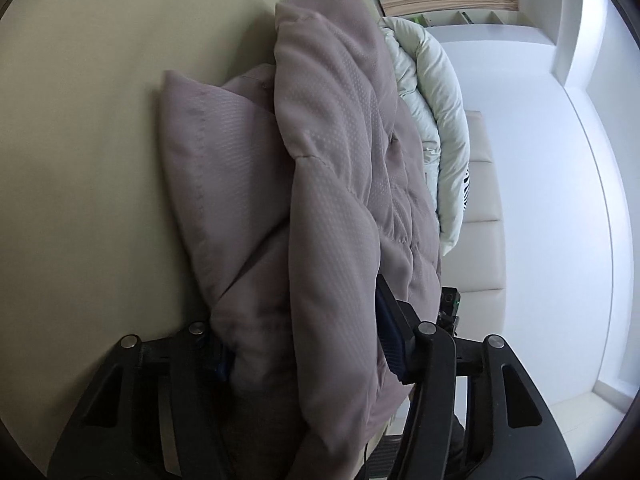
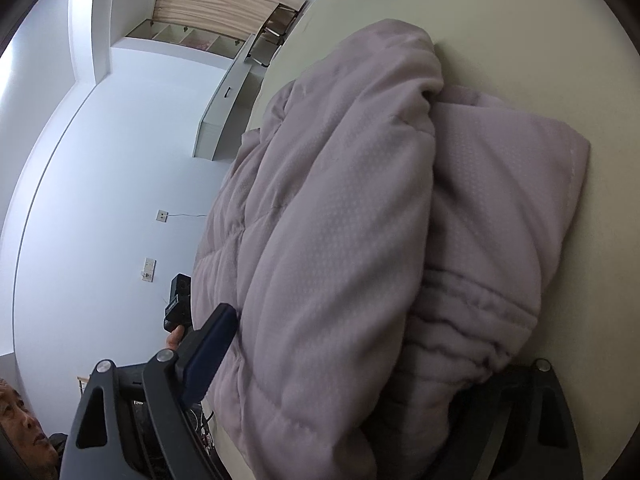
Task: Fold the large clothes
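A mauve padded coat [image 1: 320,184] lies folded in a thick bundle on the cream table [image 1: 80,140]. My left gripper [image 1: 304,344] is clamped around the near edge of the bundle, one finger [image 1: 394,336] above the fabric and the other mostly hidden under it. In the right wrist view the same coat [image 2: 340,220] fills the middle. My right gripper [image 2: 352,364] also straddles the bundle's edge, with its left finger [image 2: 208,344] against the coat's side and the right finger hidden behind fabric.
A pale green padded garment [image 1: 436,92] lies beyond the coat at the table's far side. The other gripper's camera shows in each view [image 1: 450,300] [image 2: 178,296]. White walls, shelves [image 2: 192,36] and a person's face [image 2: 20,420] are beyond the table edge.
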A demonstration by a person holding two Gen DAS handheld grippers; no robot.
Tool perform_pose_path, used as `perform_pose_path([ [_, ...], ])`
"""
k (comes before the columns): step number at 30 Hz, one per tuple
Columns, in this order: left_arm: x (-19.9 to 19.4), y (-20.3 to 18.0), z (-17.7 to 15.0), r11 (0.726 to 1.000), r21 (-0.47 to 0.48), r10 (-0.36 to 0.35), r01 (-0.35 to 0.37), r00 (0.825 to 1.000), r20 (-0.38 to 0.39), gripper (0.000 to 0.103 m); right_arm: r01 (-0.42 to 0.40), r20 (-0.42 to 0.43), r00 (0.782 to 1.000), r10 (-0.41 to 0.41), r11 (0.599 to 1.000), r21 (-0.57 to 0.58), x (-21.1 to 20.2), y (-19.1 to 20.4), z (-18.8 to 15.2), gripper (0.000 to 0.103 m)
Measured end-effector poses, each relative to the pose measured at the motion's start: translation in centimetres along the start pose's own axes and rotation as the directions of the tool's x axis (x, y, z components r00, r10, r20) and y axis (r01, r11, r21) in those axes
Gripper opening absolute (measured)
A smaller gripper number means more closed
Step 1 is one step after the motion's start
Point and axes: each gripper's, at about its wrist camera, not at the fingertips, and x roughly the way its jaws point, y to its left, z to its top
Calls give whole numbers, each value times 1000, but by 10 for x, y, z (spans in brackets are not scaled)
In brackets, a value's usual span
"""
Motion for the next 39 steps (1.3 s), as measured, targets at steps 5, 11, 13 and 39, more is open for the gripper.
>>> perform_pose_path([
  [5, 2, 4, -3, 1000, 19, -9, 9, 1000, 3, 38, 28, 3, 1000, -28, 999, -17, -1, 3, 0, 70],
  [11, -20, -21, -24, 997, 76, 3, -6, 1000, 29, 30, 55, 54, 997, -52, 996, -68, -19, 31, -24, 52],
  [13, -35, -32, -40, 994, 110, -7, 3, 999, 34, 29, 66, 53, 997, -61, 993, -98, -24, 49, -38, 50],
  [39, -118, 49, -218, 997, -59, -41, 48, 992, 115, 41, -27, 153, 988, 1, 985, 169, -36, 30, -231, 67],
])
